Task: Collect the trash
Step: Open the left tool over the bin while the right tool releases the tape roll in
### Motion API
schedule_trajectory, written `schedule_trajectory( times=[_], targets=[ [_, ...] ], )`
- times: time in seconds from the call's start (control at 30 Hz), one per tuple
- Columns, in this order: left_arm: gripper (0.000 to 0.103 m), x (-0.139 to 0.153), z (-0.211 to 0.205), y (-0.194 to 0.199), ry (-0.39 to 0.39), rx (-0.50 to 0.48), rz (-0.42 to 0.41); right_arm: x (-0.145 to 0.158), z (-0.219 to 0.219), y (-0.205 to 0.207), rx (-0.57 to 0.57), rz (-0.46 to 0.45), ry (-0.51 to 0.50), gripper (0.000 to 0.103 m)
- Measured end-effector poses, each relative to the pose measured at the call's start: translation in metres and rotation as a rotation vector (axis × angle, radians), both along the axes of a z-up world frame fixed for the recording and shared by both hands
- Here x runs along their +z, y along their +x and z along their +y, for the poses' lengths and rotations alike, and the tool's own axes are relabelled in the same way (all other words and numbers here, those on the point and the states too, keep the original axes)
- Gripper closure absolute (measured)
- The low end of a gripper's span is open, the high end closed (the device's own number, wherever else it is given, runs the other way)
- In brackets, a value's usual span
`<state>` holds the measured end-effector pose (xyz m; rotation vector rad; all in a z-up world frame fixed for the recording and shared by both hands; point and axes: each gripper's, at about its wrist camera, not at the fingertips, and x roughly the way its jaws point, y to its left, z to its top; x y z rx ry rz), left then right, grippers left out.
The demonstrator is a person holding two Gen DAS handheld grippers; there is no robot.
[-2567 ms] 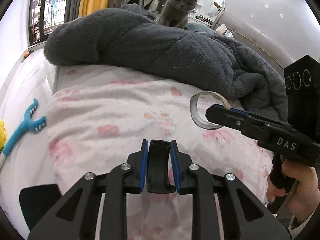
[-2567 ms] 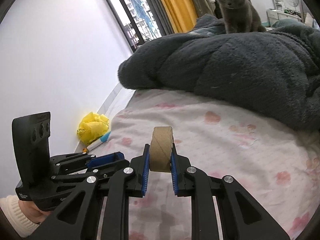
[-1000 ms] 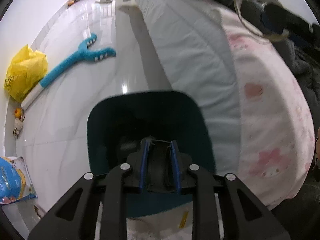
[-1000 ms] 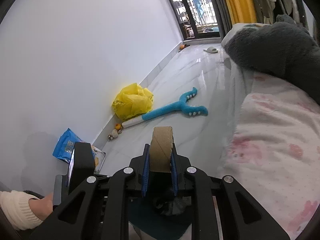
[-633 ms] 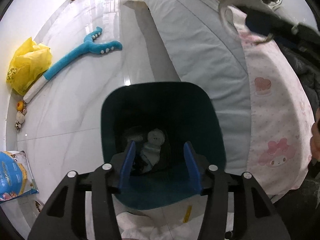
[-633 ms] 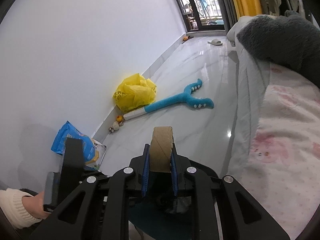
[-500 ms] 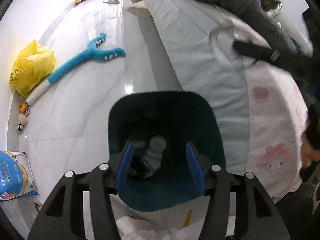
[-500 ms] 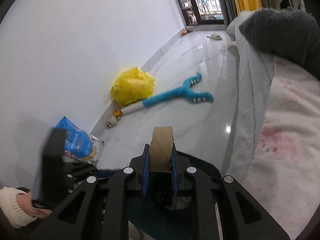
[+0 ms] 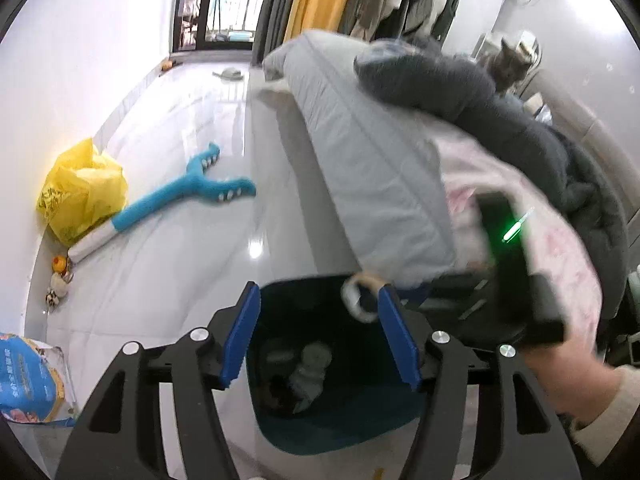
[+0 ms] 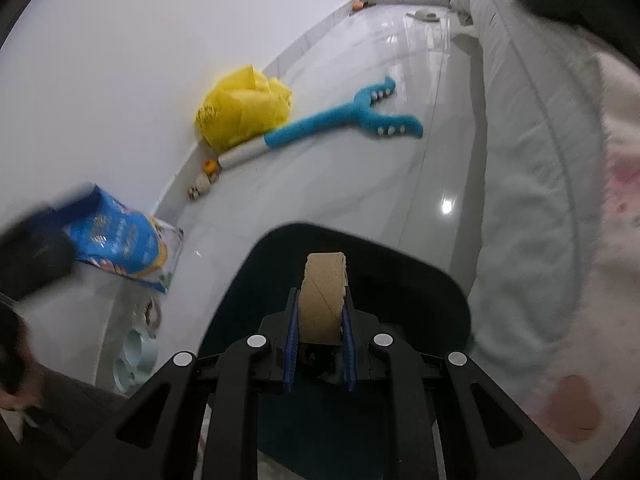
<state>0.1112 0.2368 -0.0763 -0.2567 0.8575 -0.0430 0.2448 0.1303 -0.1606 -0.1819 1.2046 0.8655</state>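
Note:
A dark teal bin [image 9: 340, 432] stands on the floor by the bed, with crumpled white and dark trash [image 9: 312, 368] at its bottom. Above it my left gripper [image 9: 318, 292] is open, its jaws still opening, and nothing lies between its blue pads. My right gripper [image 10: 320, 300] is shut on a brown cardboard tape roll [image 10: 324, 288] and hangs over the bin [image 10: 360, 248]. In the left wrist view the roll [image 9: 360, 296] shows as a ring at the bin's far rim. A hand [image 9: 580, 392] holds the right gripper there.
The bed [image 9: 380, 168] with a pink sheet, a grey blanket [image 9: 520, 120] and a cat [image 9: 504, 64] borders the bin's right. On the floor lie a blue toy [image 9: 192, 188], a yellow bag [image 9: 80, 196], a blue pouch [image 10: 116, 244] and pale bowls [image 10: 136, 352].
My left gripper opened and the black piece it held dropped into the bin; it then rose and tilted up. My right gripper came down over the bin with the roll.

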Motion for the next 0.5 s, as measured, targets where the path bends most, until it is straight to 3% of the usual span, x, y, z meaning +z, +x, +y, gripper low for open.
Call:
schedule_trajectory(
  times=[0.3,0.5],
  targets=[
    [0.033,0.037,-0.001,-0.004,0.064,0.001,-0.112,-0.03,0.013,-0.01,0.038,0.03,-0.079,0.084],
    [0.031,0.048,0.008,-0.006,0.04,0.021,-0.139,-0.043,0.018,-0.014,0.054,0.06,-0.114,0.083]
  ],
)
